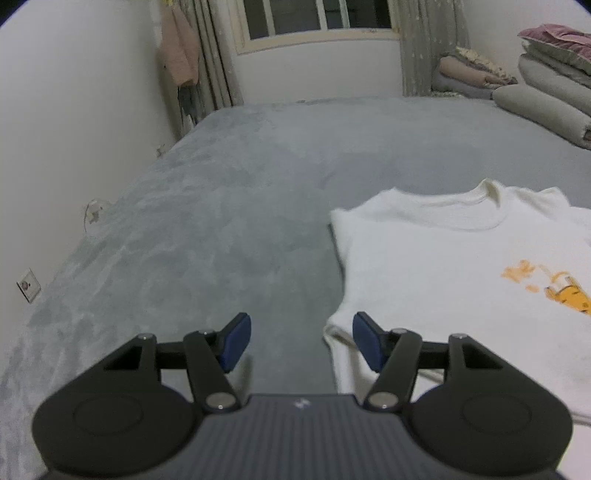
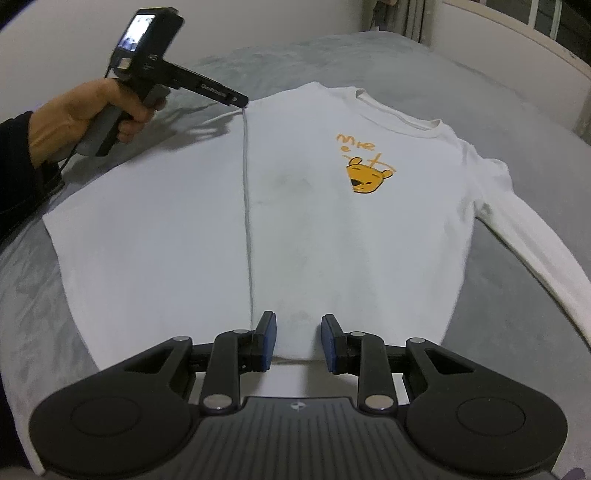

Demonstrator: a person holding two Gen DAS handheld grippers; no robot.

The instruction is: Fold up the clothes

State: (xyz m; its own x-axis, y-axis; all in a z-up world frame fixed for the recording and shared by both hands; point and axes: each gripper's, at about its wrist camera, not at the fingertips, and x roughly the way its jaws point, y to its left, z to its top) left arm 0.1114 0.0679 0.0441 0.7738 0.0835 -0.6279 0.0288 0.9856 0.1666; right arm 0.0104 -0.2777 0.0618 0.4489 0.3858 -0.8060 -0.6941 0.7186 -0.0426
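Observation:
A white long-sleeved sweater (image 2: 332,229) with an orange bear print (image 2: 369,177) lies flat, front up, on the grey bed (image 2: 498,92). Its left side is folded over the body, leaving a straight edge down the middle. Its right sleeve (image 2: 532,251) lies stretched out along the bed. My right gripper (image 2: 298,343) is open and empty, just above the hem. My left gripper (image 1: 301,341) is open and empty beside the sweater's (image 1: 461,280) folded shoulder edge. In the right wrist view the left gripper (image 2: 242,101) is held by a hand near the shoulder.
The grey bed (image 1: 221,221) runs to a white wall (image 1: 74,110) on the left and a curtained window (image 1: 317,18) at the back. Folded quilts and pillows (image 1: 546,85) are stacked at the back right corner.

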